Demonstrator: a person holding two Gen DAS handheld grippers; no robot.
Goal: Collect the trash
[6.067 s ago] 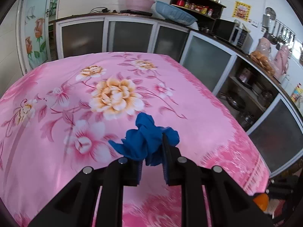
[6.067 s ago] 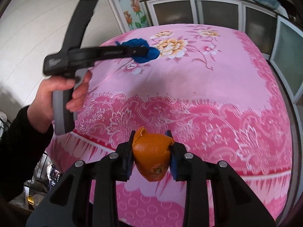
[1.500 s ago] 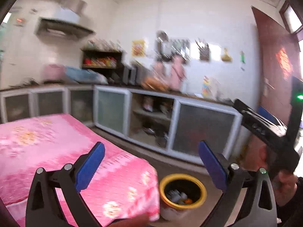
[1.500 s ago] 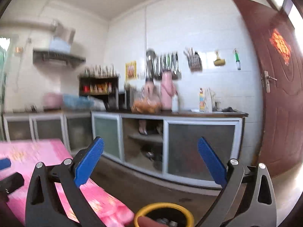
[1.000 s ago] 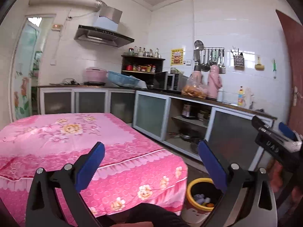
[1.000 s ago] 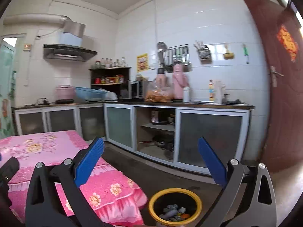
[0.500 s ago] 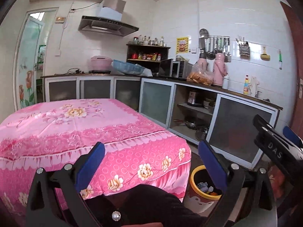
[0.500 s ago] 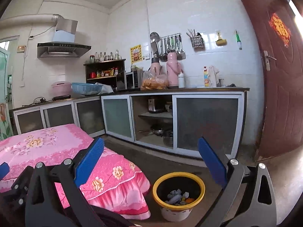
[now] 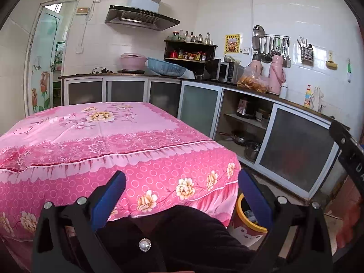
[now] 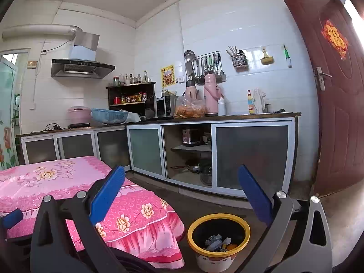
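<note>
My left gripper (image 9: 182, 193) is open and empty, held low in front of the pink-clothed table (image 9: 95, 141). My right gripper (image 10: 180, 192) is open and empty, above and behind the yellow-rimmed trash bin (image 10: 218, 241) on the floor. The bin holds crumpled trash and an orange piece (image 10: 232, 246). The bin also shows in the left wrist view (image 9: 246, 221), partly hidden behind the right finger and a dark sleeve (image 9: 182, 236). The table top shows no trash.
Kitchen cabinets (image 10: 227, 154) with an open shelf of pots run along the wall. A brown door (image 10: 336, 113) stands at the right. The floor between table and cabinets is bare. The other gripper's body (image 9: 350, 157) shows at the right edge of the left wrist view.
Since six seconds ago both grippers have let go of the blue rag and the orange peel and opened. Over the last second both have drawn back from the bin and steadied.
</note>
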